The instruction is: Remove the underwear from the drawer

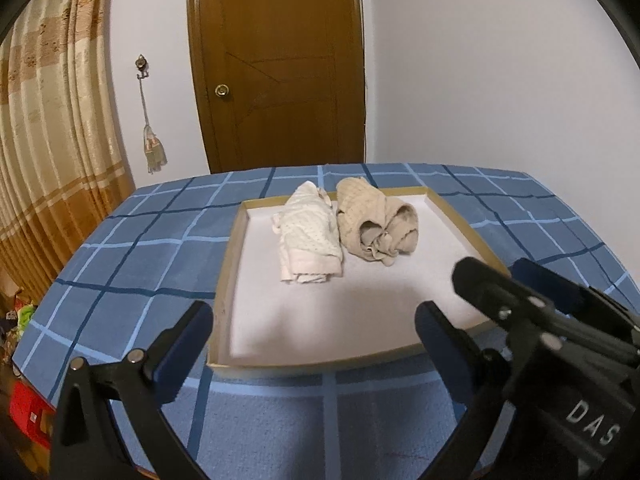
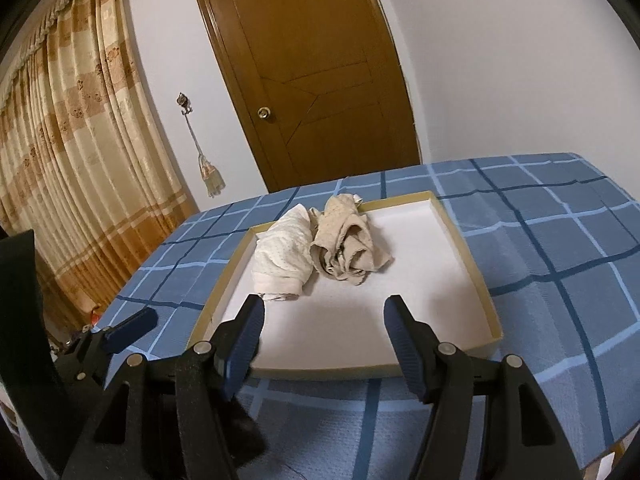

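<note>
Underwear, white piece (image 1: 308, 232) beside beige piece (image 1: 374, 222), inside shallow drawer (image 1: 230, 264), both grippers' jaws open, empty.

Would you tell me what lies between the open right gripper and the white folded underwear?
In the right wrist view, only bare white tray floor separates the right gripper from the white folded underwear.

two underwear (image 1: 340, 226) in tray (image 1: 228, 280), on table (image 1: 132, 240)

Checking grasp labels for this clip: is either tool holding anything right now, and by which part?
Nothing is held. The left tool and right tool are both open and empty; the white underwear and beige underwear lie untouched in the drawer.
</note>
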The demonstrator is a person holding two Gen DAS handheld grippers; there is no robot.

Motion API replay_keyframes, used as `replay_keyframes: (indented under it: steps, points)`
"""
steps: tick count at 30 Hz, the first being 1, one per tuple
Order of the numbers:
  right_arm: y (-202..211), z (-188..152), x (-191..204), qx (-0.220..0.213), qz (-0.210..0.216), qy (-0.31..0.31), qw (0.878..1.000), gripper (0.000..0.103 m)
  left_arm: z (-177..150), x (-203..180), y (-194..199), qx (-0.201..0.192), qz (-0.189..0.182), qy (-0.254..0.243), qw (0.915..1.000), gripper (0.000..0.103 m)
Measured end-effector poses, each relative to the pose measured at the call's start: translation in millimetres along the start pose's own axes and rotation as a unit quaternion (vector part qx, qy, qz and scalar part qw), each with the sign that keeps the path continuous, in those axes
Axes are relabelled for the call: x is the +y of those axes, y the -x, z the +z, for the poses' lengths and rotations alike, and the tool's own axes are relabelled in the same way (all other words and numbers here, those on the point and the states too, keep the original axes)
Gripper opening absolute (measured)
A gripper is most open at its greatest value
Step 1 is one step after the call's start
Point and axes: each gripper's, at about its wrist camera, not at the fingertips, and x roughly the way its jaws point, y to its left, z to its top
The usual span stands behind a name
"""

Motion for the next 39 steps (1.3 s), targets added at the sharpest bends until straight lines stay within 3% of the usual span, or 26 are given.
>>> replay_keyframes:
  steps: [20,31,39]
  points:
    - [44,-40,-7,-0.033,0.018,-0.016,0.999,0.065,-35,-3,39,-0.028,-0.017,-0.02,0.9993,0.102]
    - [66,-55,-9,-0.052,0.022,-0.024,0.998,0.065,-48,1,58,-0.036,-0.03,-0.005,0.9989,0.102]
    - [88,-68,-4,-0.056,0.02,-0.005,0.998,0.065,-66,-2,69,-0.021,-0.052,-0.026,0.9981,0.102]
